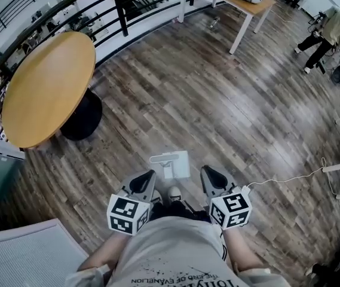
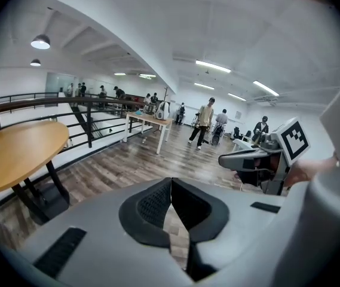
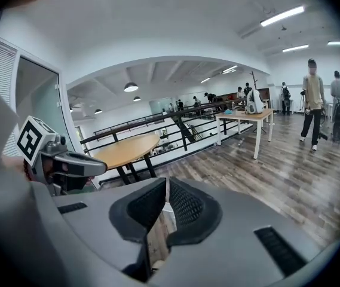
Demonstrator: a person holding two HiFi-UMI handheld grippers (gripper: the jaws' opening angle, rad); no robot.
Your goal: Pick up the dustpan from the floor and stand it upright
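1. Grippers: the left gripper (image 2: 171, 181) is clenched, pads tip to tip, with only floorboards showing through the slit behind them. The right gripper (image 3: 165, 183) is likewise drawn together on nothing. Both hang off the floor, close in front of the person's torso.
2. Task item: the white dustpan (image 1: 171, 164) sits on the wood floor (image 1: 229, 106) at 12 o'clock from the grippers, between their two lines and apart from both. The steep head view does not settle whether it lies flat or stands upright.
3. Hazard, closed approach: if either gripper descends with its jaws together, the tips will likely shove the pan across the smooth boards instead of straddling an edge. Cause: jaws not opened before contact.
4. Hazard, slip: the pan looks thin-walled and light. A pinch near one corner may let it swing or drop. Cause: an off-centre grip.
5. Hazard, tip-over: an upright pan rests on a narrow base. Release with any lean, or a brush on withdrawal, probably topples it.
6. Surroundings: a shoe tip (image 1: 174, 192) lies at 6 o'clock of the pan, just beside it, and can nudge it. A white cable (image 1: 283, 178) runs at 3 o'clock of the right gripper and could snag. The round table (image 1: 47, 85) at 10 o'clock stands well apart.
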